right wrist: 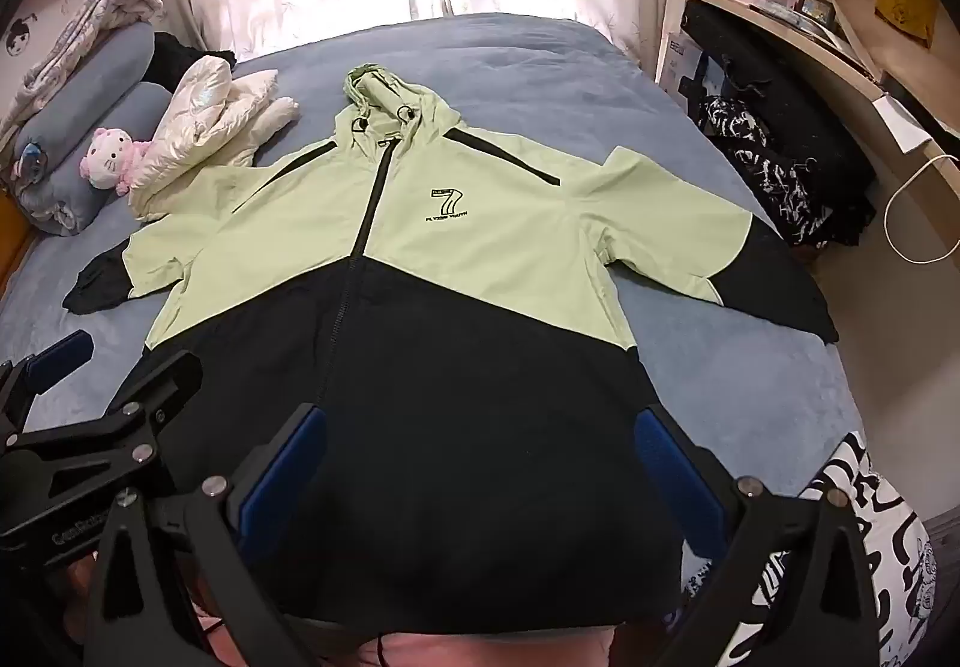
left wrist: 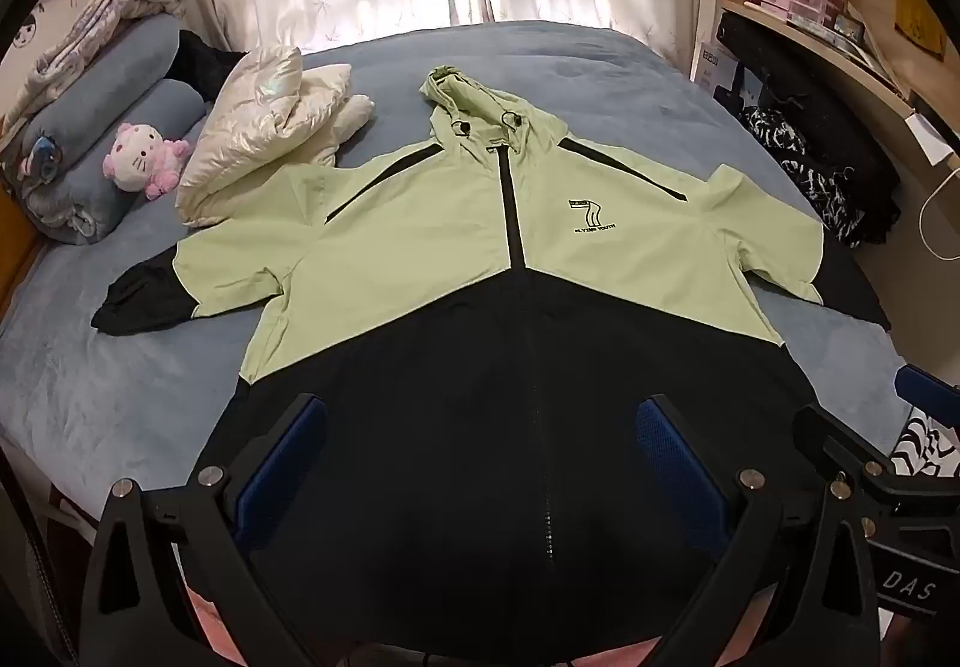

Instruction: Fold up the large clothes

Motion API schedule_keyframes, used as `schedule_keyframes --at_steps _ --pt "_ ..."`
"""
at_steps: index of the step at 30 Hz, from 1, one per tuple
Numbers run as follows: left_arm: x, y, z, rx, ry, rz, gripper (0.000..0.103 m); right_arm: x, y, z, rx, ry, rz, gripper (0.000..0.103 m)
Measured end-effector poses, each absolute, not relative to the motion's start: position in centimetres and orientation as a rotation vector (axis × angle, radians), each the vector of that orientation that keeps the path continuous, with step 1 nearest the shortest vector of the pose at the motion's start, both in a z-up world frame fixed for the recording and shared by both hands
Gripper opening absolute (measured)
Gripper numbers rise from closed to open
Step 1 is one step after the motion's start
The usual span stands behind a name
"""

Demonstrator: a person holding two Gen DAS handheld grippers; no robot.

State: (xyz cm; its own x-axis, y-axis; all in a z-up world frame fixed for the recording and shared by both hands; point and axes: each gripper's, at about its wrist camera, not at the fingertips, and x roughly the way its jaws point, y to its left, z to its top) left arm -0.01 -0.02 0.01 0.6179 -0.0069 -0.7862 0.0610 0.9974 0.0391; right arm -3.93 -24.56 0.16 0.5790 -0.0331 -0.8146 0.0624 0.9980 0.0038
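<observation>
One jacket (left wrist: 480,259), two claws apart

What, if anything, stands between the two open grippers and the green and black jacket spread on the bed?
Nothing visible does. The left gripper and right gripper both hang open directly over the jacket, near its black hem. The white puffer jacket only borders one sleeve.

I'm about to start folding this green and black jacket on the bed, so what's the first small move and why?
Probably bring the left claw to the sleeve on its side and fold it in across the chest. The jacket lies flat, zipped, front up, both sleeves spread, nothing folded. Both claws, the right claw too, are open and empty above the black hem.
</observation>
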Motion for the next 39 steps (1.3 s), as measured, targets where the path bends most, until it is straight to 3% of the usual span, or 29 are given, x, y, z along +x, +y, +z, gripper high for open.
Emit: schedule_keyframes --at_steps 39 --pt "-1.1 1.3 -0.2 0.025 0.912 -0.043 0.102 -4.9 -23.9 0.1 0.029 0.944 -0.072 0.103"
